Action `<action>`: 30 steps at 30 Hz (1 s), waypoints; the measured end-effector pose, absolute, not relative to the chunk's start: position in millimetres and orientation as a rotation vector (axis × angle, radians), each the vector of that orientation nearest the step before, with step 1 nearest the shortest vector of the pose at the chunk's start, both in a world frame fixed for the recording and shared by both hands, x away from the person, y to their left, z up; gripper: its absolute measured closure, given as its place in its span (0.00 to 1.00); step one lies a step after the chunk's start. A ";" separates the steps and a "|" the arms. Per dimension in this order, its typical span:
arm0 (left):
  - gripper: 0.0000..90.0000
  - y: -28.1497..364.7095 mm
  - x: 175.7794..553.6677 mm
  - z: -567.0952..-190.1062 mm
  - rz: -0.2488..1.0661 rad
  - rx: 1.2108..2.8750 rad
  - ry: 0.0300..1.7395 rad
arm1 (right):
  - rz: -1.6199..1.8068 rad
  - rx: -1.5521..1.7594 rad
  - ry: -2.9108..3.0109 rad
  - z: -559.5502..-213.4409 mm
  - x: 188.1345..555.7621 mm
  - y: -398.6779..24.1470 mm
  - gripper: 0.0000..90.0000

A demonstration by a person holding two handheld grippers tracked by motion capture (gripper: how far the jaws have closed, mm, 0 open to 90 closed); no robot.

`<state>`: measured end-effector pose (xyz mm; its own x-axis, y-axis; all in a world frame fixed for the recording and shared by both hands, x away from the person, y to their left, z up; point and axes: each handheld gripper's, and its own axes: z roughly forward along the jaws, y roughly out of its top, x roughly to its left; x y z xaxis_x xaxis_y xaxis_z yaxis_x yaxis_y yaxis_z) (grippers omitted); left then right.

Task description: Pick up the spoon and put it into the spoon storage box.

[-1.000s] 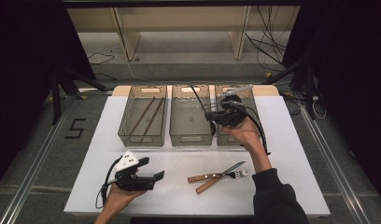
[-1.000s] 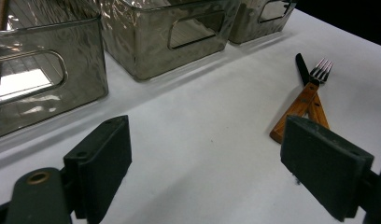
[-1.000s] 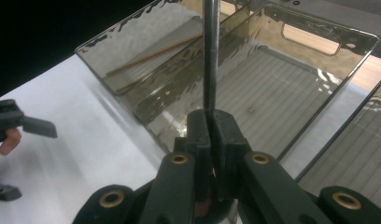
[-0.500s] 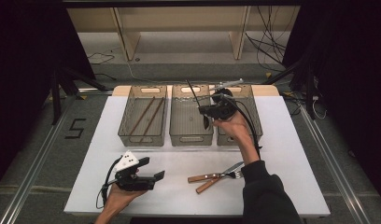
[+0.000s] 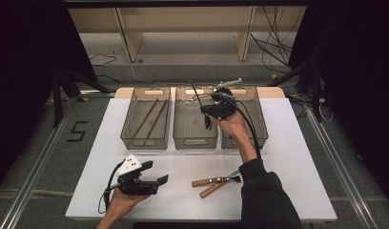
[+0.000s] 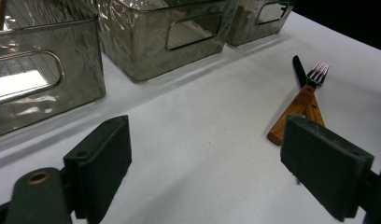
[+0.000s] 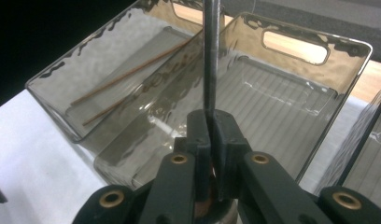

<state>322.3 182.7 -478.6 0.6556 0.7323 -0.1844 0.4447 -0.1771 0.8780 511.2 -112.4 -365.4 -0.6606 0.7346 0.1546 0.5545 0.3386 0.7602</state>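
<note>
On the white table (image 5: 297,157), your right gripper (image 5: 212,113) is clamping a thin dark utensil (image 7: 211,60) over the middle bin (image 5: 195,139); your left gripper (image 5: 157,183) is resting wide open, empty.

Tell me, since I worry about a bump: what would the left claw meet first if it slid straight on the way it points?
Probably the fork and knife lying crossed on the table; the left claw stands open, aimed roughly their way, though depth is unclear.
</note>
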 end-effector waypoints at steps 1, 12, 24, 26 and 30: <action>0.18 182.8 322.4 -478.6 0.341 1.815 0.940 | 1.220 1.174 2.386 -366.8 512.5 -112.2 0.96; 0.18 182.4 321.9 -478.8 0.345 1.809 0.939 | 1.148 1.199 2.409 -382.9 518.6 -104.2 0.96; 0.18 181.2 321.5 -479.3 0.346 1.819 0.937 | 1.106 1.221 2.425 -397.7 518.5 -104.5 0.96; 0.18 181.2 321.4 -479.2 0.346 1.819 0.937 | 1.105 1.221 2.427 -399.1 518.2 -105.5 0.96; 0.18 181.3 321.6 -479.4 0.345 1.828 0.933 | 1.102 1.233 2.428 -402.8 518.2 -107.3 0.96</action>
<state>321.6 181.3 -479.4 0.6599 0.7309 -0.1741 0.4412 -0.1894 0.8772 518.2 -107.3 -402.8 -0.6305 0.7627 0.1443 0.6108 0.3727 0.6986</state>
